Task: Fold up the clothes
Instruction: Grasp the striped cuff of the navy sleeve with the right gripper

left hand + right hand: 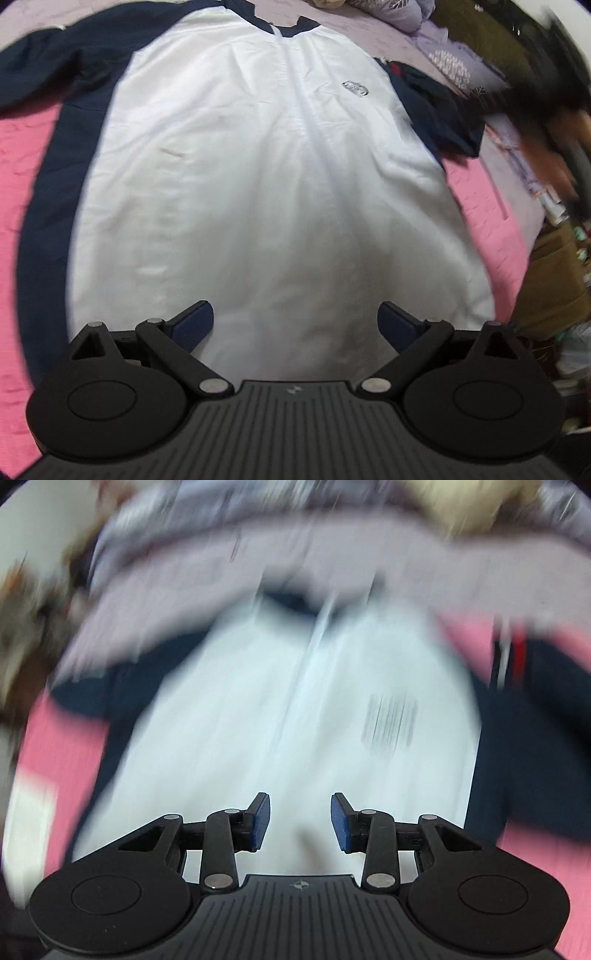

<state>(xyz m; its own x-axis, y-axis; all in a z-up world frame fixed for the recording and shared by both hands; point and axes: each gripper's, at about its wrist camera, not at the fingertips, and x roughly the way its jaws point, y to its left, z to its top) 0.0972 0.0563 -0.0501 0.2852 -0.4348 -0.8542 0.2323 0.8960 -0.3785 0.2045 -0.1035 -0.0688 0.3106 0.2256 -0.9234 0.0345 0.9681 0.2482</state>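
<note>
A white jacket with navy sleeves and collar lies flat, front up, on a pink bedcover. Its left sleeve stretches out; its right sleeve is folded in beside the body. My left gripper is wide open and empty above the hem. In the right wrist view, heavily blurred by motion, the same jacket fills the middle and my right gripper is open and empty above it. A small chest logo shows.
A lilac sheet and patterned pillows lie beyond the collar. A blurred person's arm is at the right edge. Brown boxes and clutter stand beside the bed on the right.
</note>
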